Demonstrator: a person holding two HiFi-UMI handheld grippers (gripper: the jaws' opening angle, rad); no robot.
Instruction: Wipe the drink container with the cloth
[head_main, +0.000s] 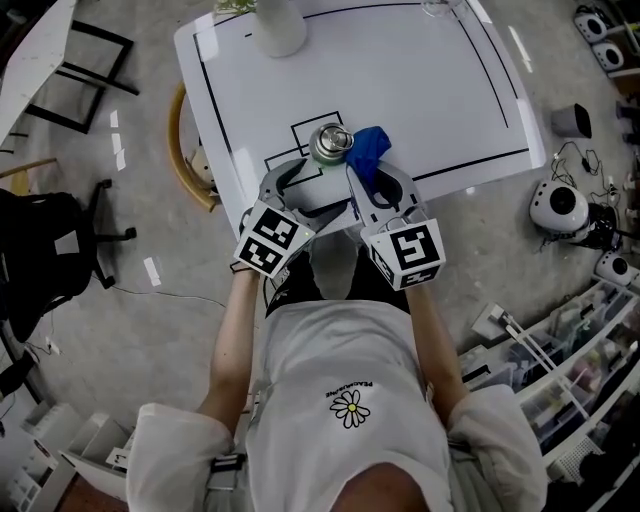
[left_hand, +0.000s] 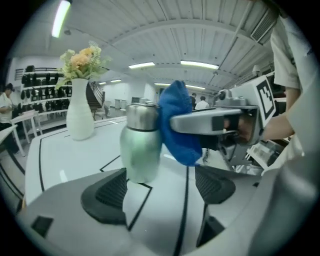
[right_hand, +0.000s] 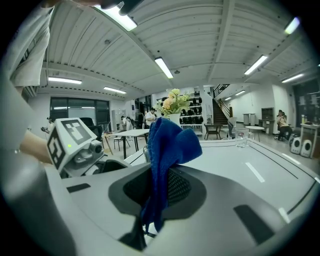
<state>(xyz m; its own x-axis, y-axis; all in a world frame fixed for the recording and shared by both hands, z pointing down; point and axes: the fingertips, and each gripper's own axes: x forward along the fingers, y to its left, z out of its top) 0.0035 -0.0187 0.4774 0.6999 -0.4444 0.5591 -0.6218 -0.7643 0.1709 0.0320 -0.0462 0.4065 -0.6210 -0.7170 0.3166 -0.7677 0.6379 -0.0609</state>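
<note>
Room: big hall with long lights on the ceiling, a grey floor, and other tables far off.
Worktop (head_main: 420, 90): white, with black lines drawn on it. It fills the top middle of the head view.
Drink container (head_main: 331, 143): a pale green bottle with a shiny metal top. It stands upright near the bottom edge of the worktop, by a small black square line, in the middle of the head view.
Cloth (head_main: 371, 150): blue and bunched up. It sits just right of the drink container and presses on its side.
Right hand-held gripper (right_hand: 159, 190): its jaws are squeezed together on the cloth, which sticks up from between them.
Left hand-held gripper (left_hand: 160, 187): its jaws are wide apart and grip nothing. The drink container stands just past the tip of the jaw on the left of that view.
Vase (head_main: 278, 25): white, with flowers, at the top edge of the head view, well apart from the drink container.
</note>
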